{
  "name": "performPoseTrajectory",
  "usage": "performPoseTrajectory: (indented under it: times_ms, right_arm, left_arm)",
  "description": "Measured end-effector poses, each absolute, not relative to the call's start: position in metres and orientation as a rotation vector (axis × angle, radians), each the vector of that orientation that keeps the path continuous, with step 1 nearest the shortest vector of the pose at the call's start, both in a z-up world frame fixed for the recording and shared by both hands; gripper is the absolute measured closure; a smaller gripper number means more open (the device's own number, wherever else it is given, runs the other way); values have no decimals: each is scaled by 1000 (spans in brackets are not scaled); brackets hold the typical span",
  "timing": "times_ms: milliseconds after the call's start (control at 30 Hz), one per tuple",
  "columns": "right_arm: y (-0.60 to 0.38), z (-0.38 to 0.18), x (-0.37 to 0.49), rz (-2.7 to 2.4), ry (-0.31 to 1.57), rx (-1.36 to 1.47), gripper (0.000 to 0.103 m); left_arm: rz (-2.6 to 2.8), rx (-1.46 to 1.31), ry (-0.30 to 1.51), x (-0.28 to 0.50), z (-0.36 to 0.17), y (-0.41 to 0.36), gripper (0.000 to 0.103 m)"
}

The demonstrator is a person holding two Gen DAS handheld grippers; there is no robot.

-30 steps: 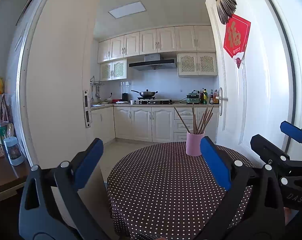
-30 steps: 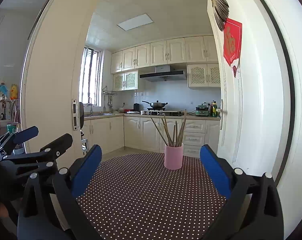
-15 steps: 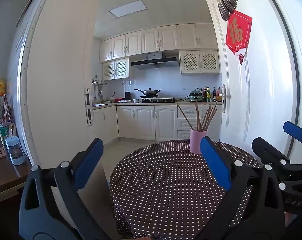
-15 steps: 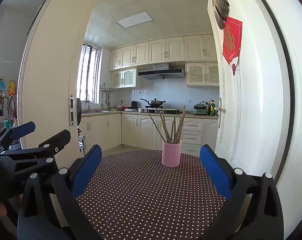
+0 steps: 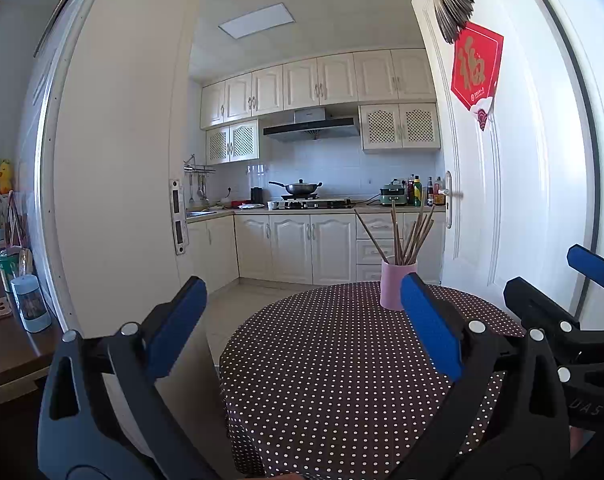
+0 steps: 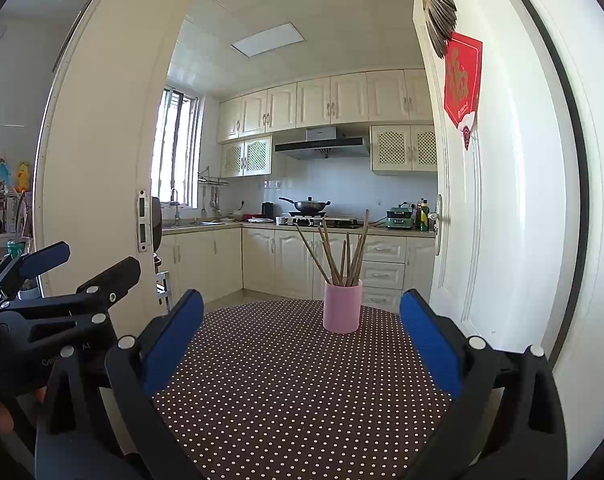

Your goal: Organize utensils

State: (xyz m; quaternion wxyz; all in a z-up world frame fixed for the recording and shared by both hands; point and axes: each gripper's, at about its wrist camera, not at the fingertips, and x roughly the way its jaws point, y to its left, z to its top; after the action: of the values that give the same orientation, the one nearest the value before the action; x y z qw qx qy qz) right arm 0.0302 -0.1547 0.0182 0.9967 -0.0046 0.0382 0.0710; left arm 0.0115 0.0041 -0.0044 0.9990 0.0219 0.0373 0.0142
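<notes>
A pink cup point(image 5: 393, 285) point(image 6: 341, 307) stands upright at the far side of a round table with a brown polka-dot cloth point(image 5: 333, 364) point(image 6: 294, 380). Several wooden chopsticks point(image 5: 405, 236) point(image 6: 341, 252) stand fanned out in the cup. My left gripper point(image 5: 302, 320) is open and empty, held above the near left part of the table, well short of the cup. My right gripper point(image 6: 302, 332) is open and empty, facing the cup across the table. Each gripper shows at the edge of the other's view: the right one point(image 5: 573, 300), the left one point(image 6: 62, 276).
A white open door point(image 5: 501, 200) point(image 6: 501, 200) stands close on the right of the table. A white door frame point(image 5: 114, 200) is on the left. A wooden side table with a blue bottle point(image 5: 32, 304) is at the far left. Kitchen cabinets and a stove lie beyond.
Both views have tilted down and drawn back a little, so the cup sits lower and smaller. Both grippers stay open and empty.
</notes>
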Motion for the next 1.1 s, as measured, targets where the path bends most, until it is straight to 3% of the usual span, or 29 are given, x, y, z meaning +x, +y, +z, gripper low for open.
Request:
performPoseTrajectory:
  times_ms: [1100]
  right_arm:
    - [-153,16,36,135,111,1,8]
  left_arm:
    - [41,61,92,16,-7,3,7]
